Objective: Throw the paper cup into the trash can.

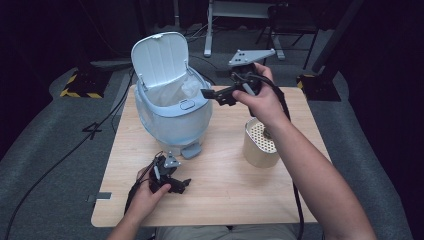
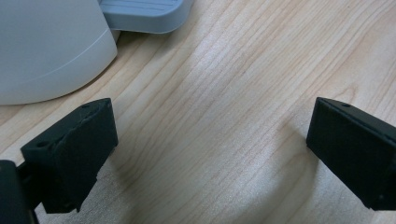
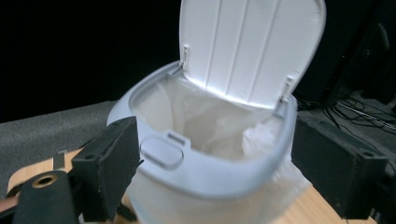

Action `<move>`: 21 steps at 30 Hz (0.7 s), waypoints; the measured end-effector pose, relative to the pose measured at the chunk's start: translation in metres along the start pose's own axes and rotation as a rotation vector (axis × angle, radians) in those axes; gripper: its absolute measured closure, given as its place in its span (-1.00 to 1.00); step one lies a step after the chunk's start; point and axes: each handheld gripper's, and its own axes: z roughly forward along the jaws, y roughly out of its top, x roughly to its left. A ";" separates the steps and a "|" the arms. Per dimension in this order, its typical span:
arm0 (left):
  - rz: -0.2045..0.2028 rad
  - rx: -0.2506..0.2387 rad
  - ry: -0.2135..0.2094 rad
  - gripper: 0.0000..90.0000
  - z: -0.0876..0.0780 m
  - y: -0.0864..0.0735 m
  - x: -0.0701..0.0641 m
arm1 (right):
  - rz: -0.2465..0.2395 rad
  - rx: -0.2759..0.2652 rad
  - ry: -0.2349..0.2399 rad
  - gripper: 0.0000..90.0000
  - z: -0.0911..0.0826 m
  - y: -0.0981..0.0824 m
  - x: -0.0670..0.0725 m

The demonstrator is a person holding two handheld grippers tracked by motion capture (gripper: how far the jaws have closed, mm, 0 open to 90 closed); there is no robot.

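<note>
A pale blue-grey pedal bin point(image 1: 172, 112) stands on the wooden table point(image 1: 225, 185) at the back left, its lid point(image 1: 161, 55) tipped up and a white liner bag point(image 3: 219, 126) inside. My right gripper point(image 1: 214, 95) hovers open just right of the bin's rim, pointing at the opening; in the right gripper view its jaws frame the bin point(image 3: 205, 163) and nothing lies between them. My left gripper point(image 1: 181, 184) rests low over the table near the front left, open and empty, with the bin's foot pedal point(image 2: 140, 14) just ahead of it.
A cream cylinder container with a perforated top point(image 1: 260, 142) stands on the table under the right forearm. Cables trail on the grey floor point(image 1: 55, 150) at the left. Dark stands and a desk frame point(image 1: 240, 25) sit behind the table.
</note>
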 end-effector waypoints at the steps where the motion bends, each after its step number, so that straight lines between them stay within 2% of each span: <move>1: -0.001 0.002 -0.005 -0.94 0.000 0.000 0.001 | -0.005 0.006 0.000 -0.64 -0.007 -0.003 -0.001; 7: -0.001 0.000 0.004 -0.94 -0.003 -0.003 0.006 | -0.006 0.007 -0.008 -0.62 -0.039 -0.020 -0.004; 11: -0.022 0.006 0.013 -0.97 -0.003 -0.004 0.008 | 0.006 0.007 -0.025 -0.59 -0.064 -0.035 -0.006; 16: -0.027 0.008 0.021 -0.99 -0.003 -0.004 0.008 | 0.029 -0.003 -0.019 -0.55 -0.092 -0.058 -0.008; 21: -0.059 0.005 0.049 -0.99 -0.004 -0.005 0.004 | 0.043 0.014 -0.054 -0.53 -0.114 -0.085 -0.009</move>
